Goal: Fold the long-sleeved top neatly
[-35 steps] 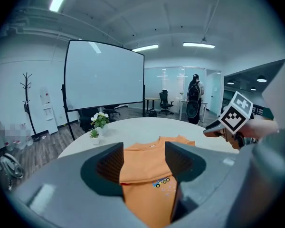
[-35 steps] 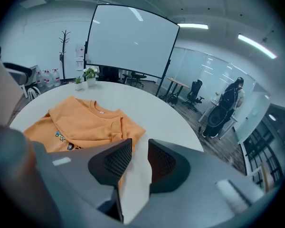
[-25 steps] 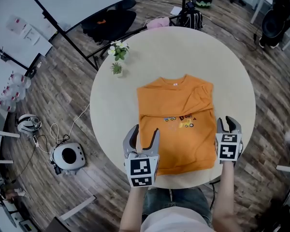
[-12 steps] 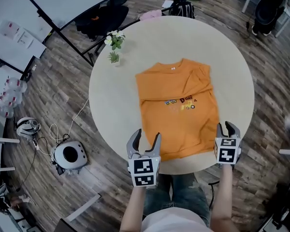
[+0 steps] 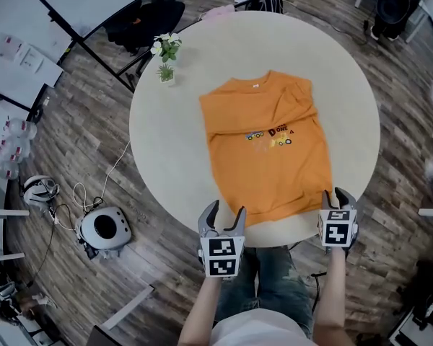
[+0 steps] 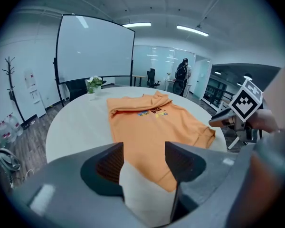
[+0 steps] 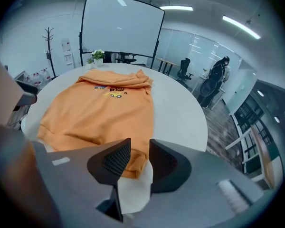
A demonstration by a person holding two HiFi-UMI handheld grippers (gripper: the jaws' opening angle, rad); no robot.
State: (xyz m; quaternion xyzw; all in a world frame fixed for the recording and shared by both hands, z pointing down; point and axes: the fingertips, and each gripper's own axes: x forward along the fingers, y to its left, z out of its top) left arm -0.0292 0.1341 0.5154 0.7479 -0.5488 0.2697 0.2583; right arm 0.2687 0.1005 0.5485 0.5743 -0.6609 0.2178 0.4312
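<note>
The orange long-sleeved top (image 5: 267,157) lies flat on the round white table (image 5: 169,139), sleeves folded in, collar at the far side. My left gripper (image 5: 225,213) hovers at the table's near edge by the hem's left corner, open; in the left gripper view (image 6: 145,158) bare table and the hem (image 6: 168,177) show past its jaws. My right gripper (image 5: 335,196) is at the hem's right corner. Its jaws have just been opening and stand narrowly apart (image 7: 139,158), the hem corner (image 7: 133,164) showing in the gap, not pressed.
A small flower vase (image 5: 166,47) and a tiny potted plant (image 5: 166,73) stand at the table's far left. On the wooden floor lie a round white device (image 5: 105,229) with cables and black bags (image 5: 144,16). The person's legs (image 5: 274,280) are under the near edge.
Both grippers have drawn back toward the table's near edge, from over the top's lower part to its hem corners. The top has not moved.
</note>
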